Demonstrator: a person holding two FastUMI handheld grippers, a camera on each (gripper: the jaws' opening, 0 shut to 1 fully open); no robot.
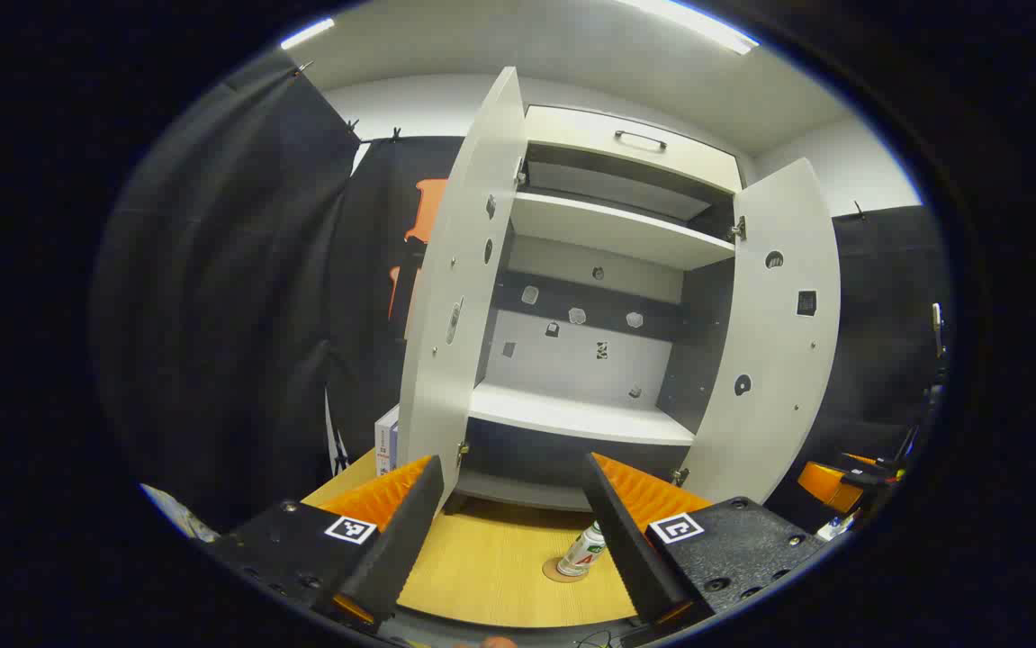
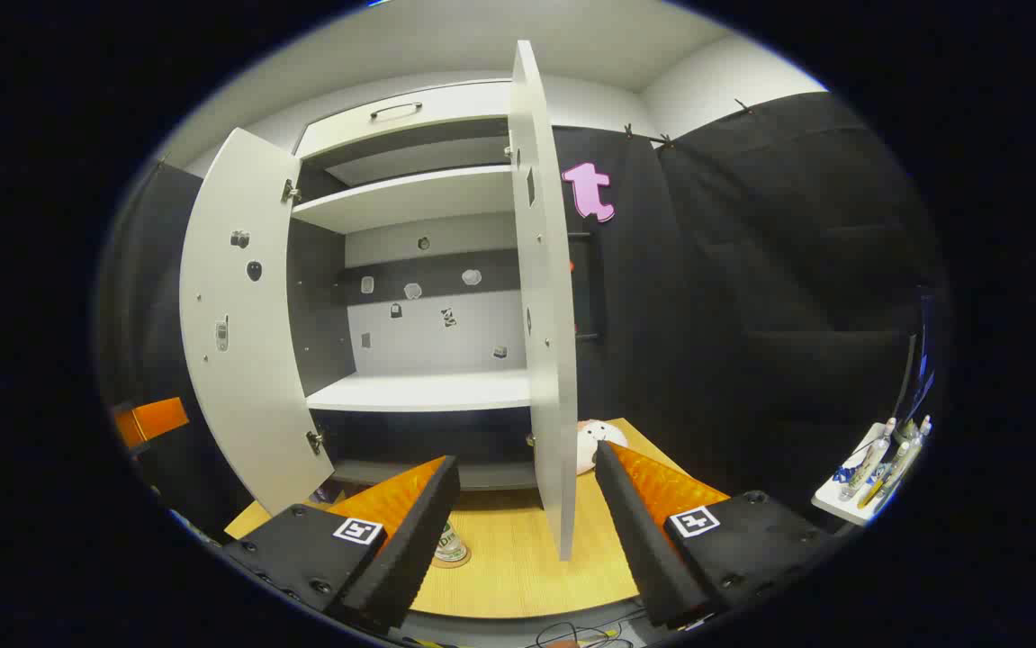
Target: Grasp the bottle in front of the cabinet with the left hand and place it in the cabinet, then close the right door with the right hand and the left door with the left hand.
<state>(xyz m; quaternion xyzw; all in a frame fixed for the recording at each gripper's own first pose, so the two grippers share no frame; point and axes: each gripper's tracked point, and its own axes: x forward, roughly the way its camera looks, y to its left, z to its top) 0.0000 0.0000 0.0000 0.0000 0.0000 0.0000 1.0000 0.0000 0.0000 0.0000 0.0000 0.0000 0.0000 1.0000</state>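
Note:
A white cabinet [image 1: 603,229] stands on a wooden table with both doors swung wide. Its left door [image 1: 454,297] and right door [image 1: 774,333] frame bare shelves. A small bottle [image 1: 582,551] with a white body stands on a round coaster on the table in front of the cabinet, just left of my left gripper's right finger. My left gripper [image 1: 513,531] is open and above the table, apart from the bottle. In the right gripper view the bottle [image 2: 449,544] peeks out beside the left finger. My right gripper [image 2: 527,531] is open, with the right door's edge [image 2: 546,306] straight ahead.
A white box [image 1: 386,441] stands left of the cabinet. A white round plush thing [image 2: 597,443] lies on the table [image 2: 518,567] behind the right door. A small white tray of tubes [image 2: 873,468] sits at the far right. Black cloth walls surround the booth.

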